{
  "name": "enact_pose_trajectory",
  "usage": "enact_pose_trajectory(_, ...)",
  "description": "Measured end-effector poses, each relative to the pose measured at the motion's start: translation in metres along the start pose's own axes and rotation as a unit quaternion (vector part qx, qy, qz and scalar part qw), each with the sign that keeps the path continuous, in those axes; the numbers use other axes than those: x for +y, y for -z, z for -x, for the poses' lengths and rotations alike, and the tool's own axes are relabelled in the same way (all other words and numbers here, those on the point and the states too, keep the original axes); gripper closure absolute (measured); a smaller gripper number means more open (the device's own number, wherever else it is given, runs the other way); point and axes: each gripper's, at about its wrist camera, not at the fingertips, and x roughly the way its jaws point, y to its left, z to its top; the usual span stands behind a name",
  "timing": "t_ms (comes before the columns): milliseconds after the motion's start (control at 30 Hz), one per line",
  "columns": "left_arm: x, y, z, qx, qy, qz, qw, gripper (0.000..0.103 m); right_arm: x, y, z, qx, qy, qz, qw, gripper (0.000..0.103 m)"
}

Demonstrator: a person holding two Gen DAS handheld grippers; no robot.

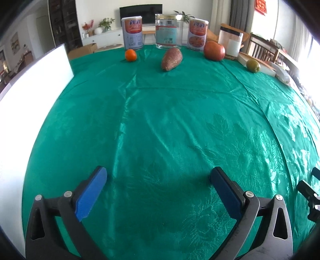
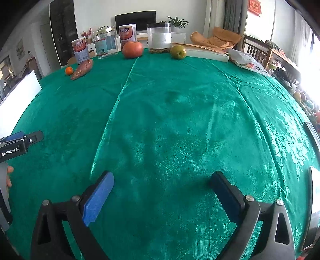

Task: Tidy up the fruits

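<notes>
— Tongs? Left gripper [image 1: 158, 192] and right gripper [image 2: 162, 197] both spread wide, nothing between pads, low over green tablecloth [image 1: 170, 120].

— Fruit? Far edge, well apart: orange [image 1: 130, 55], sweet potato [image 1: 171, 59] (not fruit), red apple [image 1: 214, 50], green apple [image 2: 178, 52].

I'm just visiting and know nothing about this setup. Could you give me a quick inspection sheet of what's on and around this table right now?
Surface: green tablecloth, creased, bare in the middle.
Job's things: orange, sweet potato, red apple and green fruit in a loose row at the far edge, apart from each other.
Clutter: two printed cans, glass jar, white-filled container, flat box, snack bag, white board.
Grippers: left gripper and right gripper both open, empty, over bare cloth.
Cables: nothing seen.
Surroundings: living room with television, plants, wooden chairs.
</notes>
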Motion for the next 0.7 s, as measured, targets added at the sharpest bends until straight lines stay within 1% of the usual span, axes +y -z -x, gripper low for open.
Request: enact_pose_trajectory(700,-0.0004,-0.0001,-0.0004,0.000,0.000,0.000,1.0000,0.000,-0.0009,0.0010,-0.0003,0.005,0.002,-0.003,1.000,0.001)
